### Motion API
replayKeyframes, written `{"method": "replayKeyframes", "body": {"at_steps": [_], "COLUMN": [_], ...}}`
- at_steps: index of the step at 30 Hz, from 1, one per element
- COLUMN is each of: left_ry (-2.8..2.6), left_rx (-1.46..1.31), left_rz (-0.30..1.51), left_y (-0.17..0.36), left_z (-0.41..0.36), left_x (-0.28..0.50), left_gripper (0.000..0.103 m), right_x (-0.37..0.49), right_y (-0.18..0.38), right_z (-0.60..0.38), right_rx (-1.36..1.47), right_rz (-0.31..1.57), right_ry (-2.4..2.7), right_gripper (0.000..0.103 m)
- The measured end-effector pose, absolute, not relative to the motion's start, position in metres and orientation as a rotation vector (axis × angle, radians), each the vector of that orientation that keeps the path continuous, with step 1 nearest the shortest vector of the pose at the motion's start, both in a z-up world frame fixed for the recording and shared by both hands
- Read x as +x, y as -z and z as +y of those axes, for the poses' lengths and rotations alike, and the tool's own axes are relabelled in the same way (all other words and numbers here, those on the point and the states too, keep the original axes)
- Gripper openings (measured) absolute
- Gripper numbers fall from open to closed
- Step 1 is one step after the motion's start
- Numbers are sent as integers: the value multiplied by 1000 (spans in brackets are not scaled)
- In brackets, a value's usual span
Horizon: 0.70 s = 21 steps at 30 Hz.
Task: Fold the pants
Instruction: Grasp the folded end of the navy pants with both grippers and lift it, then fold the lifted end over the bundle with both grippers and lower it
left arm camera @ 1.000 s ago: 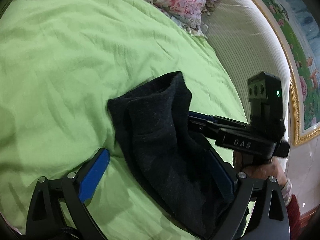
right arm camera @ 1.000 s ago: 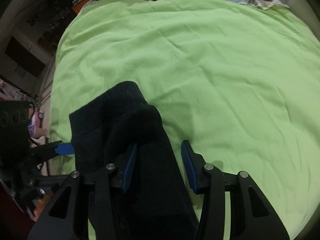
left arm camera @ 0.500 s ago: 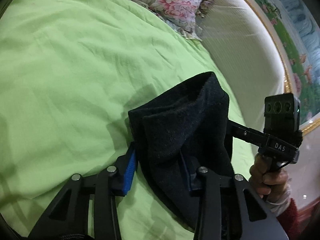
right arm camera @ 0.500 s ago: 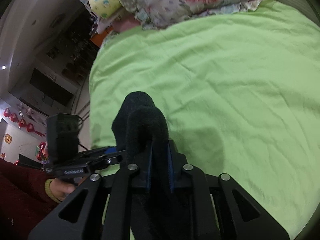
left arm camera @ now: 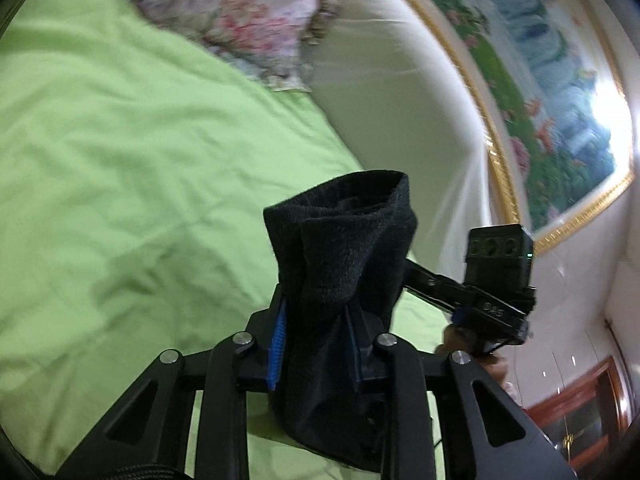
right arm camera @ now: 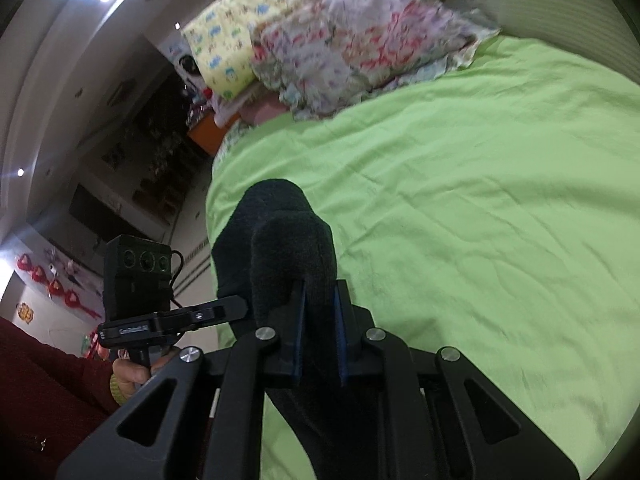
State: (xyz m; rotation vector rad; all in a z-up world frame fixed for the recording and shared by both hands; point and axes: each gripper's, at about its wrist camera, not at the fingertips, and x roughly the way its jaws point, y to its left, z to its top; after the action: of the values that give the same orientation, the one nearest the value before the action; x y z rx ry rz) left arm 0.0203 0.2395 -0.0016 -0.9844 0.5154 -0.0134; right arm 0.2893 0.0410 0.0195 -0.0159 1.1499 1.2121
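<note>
A: Left hand-held gripper (left arm camera: 316,344): blue-padded fingers drawn narrow, clamped on a bunch of black fleecy pants (left arm camera: 340,248). Fabric rises past the fingertips in an open fold.

B: Right hand-held gripper (right arm camera: 320,334): same, fingers pinched close on the pants (right arm camera: 288,252), a rounded hump of dark cloth bulging above the pads.

A: Landmark, the lime-green wrinkled bed cover (left arm camera: 120,160). Pants are held up above it, near its edge; the lower fabric trails down out of sight behind the gripper frames, so contact with the cover cannot be told.

B: From the right wrist, the left gripper shows just beside the pants on their left, a hand (right arm camera: 132,372) in a dark red sleeve on its grip.

A: Far side of the cover: floral patterned pillows (right arm camera: 360,36), a yellow printed cushion (right arm camera: 224,36) beside them. Cream padded headboard (left arm camera: 400,80) borders the cover, gilt-framed landscape painting (left arm camera: 560,100) above it.
</note>
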Motion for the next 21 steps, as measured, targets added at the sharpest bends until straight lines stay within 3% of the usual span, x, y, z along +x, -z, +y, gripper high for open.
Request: {"method": "replayKeyframes", "body": {"at_steps": [21], "left_ry": [329], "left_rx": [-746], "left_rz": [522], "left_y": [-83], "left_z": [90], "left_x": [35], "left_gripper": [22], "right_x": [247], "right_y": [-59], "right_z": [-117], "right_rx": [254], "right_rz": [947], "right_ry": [-1107], "right_gripper": [14]}}
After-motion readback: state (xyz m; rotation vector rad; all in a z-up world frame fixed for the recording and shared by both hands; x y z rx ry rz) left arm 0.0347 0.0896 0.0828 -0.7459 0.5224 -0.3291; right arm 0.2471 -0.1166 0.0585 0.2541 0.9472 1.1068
